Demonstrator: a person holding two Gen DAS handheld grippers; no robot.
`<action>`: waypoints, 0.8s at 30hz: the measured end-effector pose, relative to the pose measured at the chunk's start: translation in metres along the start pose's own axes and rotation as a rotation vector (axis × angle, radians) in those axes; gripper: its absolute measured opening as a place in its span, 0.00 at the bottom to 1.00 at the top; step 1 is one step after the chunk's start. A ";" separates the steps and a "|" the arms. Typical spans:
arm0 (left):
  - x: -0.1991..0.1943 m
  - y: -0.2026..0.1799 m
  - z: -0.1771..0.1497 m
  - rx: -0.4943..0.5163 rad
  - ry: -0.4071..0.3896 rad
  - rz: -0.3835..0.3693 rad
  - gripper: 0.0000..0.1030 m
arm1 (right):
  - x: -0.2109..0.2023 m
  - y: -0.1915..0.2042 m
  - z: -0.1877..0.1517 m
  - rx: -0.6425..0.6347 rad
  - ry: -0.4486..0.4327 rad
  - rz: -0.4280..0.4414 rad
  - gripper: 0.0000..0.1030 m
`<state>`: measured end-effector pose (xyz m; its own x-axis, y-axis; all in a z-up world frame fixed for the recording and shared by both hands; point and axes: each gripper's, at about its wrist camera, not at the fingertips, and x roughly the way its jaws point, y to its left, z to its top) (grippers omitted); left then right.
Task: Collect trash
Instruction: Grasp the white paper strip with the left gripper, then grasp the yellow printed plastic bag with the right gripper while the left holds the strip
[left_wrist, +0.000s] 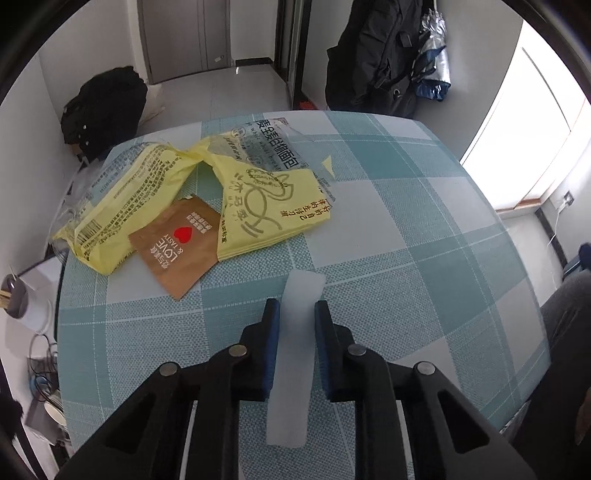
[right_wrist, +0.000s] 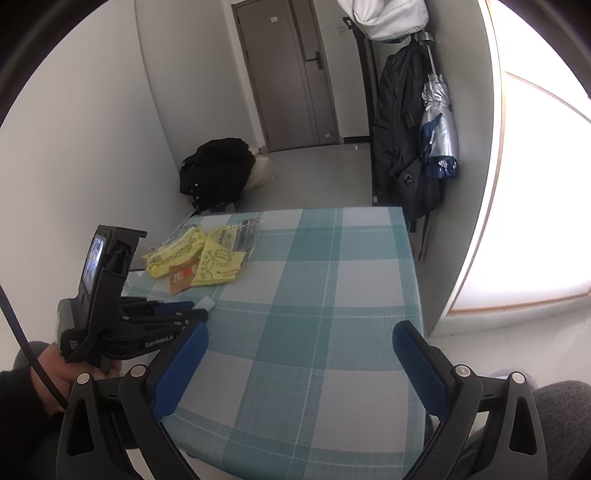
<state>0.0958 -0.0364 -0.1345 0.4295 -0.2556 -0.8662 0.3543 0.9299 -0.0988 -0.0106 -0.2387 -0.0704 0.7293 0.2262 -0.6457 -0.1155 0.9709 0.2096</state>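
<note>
Now L tool (left_wrist: 295, 308) astride white strip (left_wrist: 295, 350), R tool (right_wrist: 301, 338) wide.

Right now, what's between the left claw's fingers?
A translucent white strip lies lengthwise on the tablecloth between the left claw's fingers, jaws not clamped on it. Left wrist view shows it.

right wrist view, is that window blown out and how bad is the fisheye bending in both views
Right wrist view: the window is blown out to pure white with no detail, and the wall edge beside it bows into a curve. Left wrist view: its window is also overexposed, the table edge bulges round, and black corners frame the image; the yellow wrappers stay sharp and readable.
</note>
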 end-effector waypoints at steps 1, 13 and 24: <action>-0.001 0.003 0.000 -0.020 0.000 -0.013 0.11 | 0.000 0.000 0.000 0.003 0.002 0.000 0.98; -0.025 0.038 -0.006 -0.202 -0.026 -0.143 0.08 | 0.005 0.001 -0.003 0.005 0.021 -0.022 0.98; -0.064 0.079 -0.001 -0.357 -0.170 -0.208 0.08 | 0.021 0.013 -0.001 -0.018 0.082 -0.023 0.98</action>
<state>0.0952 0.0538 -0.0870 0.5200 -0.4593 -0.7202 0.1513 0.8793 -0.4515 0.0028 -0.2208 -0.0816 0.6746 0.2085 -0.7081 -0.1122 0.9771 0.1809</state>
